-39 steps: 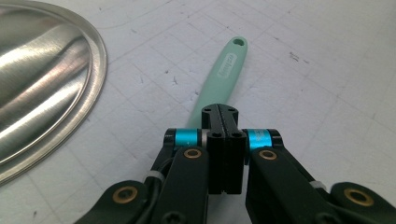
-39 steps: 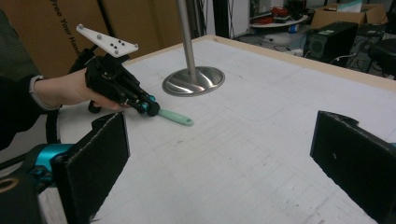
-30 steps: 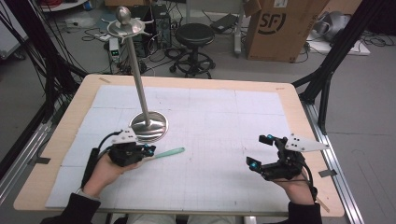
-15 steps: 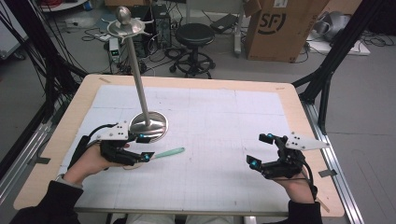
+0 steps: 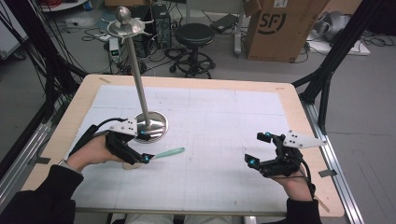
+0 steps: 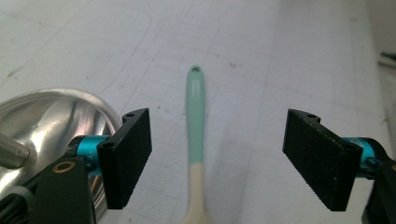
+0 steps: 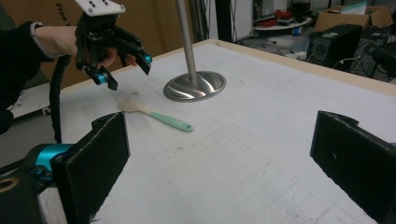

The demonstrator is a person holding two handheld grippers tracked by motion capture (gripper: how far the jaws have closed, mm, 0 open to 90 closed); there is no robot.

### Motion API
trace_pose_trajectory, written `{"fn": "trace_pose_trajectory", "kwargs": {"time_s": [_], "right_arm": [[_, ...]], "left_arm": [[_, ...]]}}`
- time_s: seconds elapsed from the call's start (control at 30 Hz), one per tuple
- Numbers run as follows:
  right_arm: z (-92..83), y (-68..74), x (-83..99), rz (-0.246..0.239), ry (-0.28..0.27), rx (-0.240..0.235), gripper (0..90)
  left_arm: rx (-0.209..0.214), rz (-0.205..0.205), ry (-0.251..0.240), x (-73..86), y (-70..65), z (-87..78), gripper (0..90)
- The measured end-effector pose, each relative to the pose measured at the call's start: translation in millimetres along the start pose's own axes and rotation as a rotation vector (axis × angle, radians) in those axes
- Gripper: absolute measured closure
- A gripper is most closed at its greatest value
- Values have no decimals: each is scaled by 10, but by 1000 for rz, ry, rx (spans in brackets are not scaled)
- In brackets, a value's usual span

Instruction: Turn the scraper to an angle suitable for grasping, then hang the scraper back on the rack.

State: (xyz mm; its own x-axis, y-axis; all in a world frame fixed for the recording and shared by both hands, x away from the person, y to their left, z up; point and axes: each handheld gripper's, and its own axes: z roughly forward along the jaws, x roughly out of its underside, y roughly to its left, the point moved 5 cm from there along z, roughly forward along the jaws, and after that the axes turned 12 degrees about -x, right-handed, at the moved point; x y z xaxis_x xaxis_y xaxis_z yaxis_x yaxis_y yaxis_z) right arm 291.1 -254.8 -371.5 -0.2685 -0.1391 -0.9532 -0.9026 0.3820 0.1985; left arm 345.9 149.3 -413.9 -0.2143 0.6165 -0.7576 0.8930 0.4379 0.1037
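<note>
Left tongs point(image 5: 140, 148) just opening, nothing gripped; right tongs point(image 5: 259, 149) agape, low

A pale wood worktop point(image 5: 303, 121) carries a white gridded mat point(image 5: 224, 126). Behind it the floor point(image 5: 364, 93) is grey and strewn with black cables point(image 5: 163, 51). A black round stool point(image 5: 194, 35) stands just beyond the far edge, with a brown cardboard box point(image 5: 280, 28) marked SF to its right. Black frame struts point(image 5: 336, 51) slant down at the right and more rise at the left. A dark computer case point(image 5: 156, 18) sits near the stool. Light is even and soft.
</note>
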Motion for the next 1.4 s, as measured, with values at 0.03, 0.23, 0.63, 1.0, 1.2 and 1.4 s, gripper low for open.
{"fn": "trace_pose_trajectory", "kwargs": {"time_s": [0.03, 0.23, 0.63, 1.0, 1.2, 1.4], "right_arm": [[0, 0, 0, 0, 0, 0, 37], [-3, 1, -8, 2, 0, -8, 37], [-8, -39, 8, 18, 2, -5, 37], [32, -25, -29, 10, -4, -23, 37], [30, -15, -19, 6, 2, -22, 37], [16, -4, -18, 5, 0, -24, 37]], "left_arm": [[2, 0, 10, 0, 0, 29, 244], [46, 24, 81, 3, 6, 188, 263], [77, 93, 230, 77, 28, 399, 432], [33, 116, 365, 175, 42, 484, 588], [13, 172, 453, 154, 51, 497, 655], [4, 225, 527, 104, 9, 535, 684]]}}
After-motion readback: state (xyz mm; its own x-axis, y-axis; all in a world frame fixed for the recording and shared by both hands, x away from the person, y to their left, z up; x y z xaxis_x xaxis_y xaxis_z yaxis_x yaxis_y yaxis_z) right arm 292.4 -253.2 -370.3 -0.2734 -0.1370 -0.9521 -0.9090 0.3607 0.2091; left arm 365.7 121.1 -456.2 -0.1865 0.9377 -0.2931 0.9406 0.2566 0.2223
